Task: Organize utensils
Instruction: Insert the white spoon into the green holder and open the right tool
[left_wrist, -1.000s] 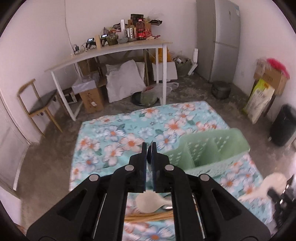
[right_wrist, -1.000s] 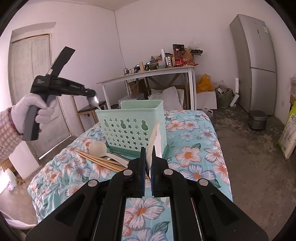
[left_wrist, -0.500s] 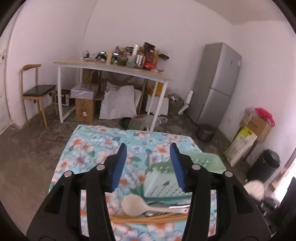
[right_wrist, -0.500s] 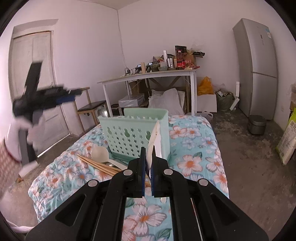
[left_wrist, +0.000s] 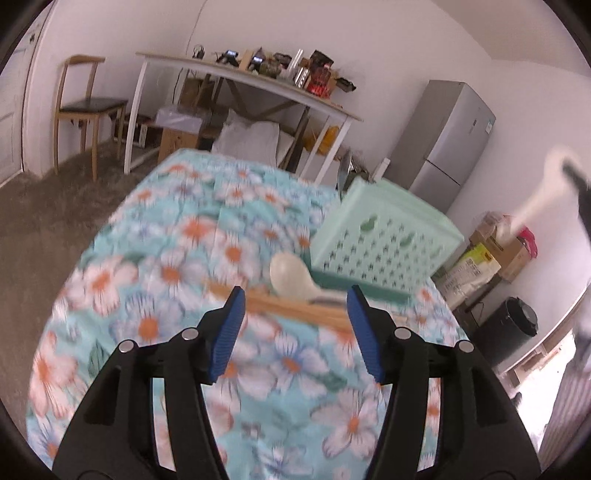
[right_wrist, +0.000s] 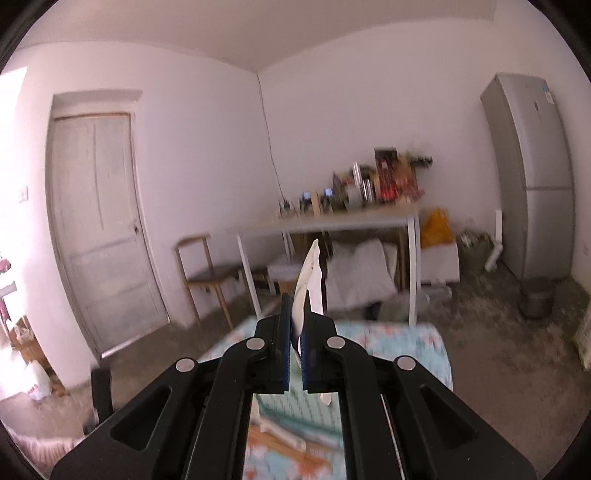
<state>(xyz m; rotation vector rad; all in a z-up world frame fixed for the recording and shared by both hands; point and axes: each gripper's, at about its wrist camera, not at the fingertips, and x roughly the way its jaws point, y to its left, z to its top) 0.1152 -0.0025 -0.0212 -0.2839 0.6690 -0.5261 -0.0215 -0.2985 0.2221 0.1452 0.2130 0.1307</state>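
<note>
The right gripper (right_wrist: 294, 347) is pinching a white spoon (right_wrist: 308, 286), jaws closed on it. The green basket (right_wrist: 295, 406) is sitting near, below it, on the floral bed (right_wrist: 424, 343).

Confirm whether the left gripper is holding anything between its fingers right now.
No. The left gripper stands open with nothing between its blue pads; the wooden chopsticks and white spoon lie on the floral cloth beyond it.

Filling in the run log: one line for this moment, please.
left tool: open, empty, jaws just opening, over chopsticks | right tool: shut on white spoon | caddy: on table
</note>
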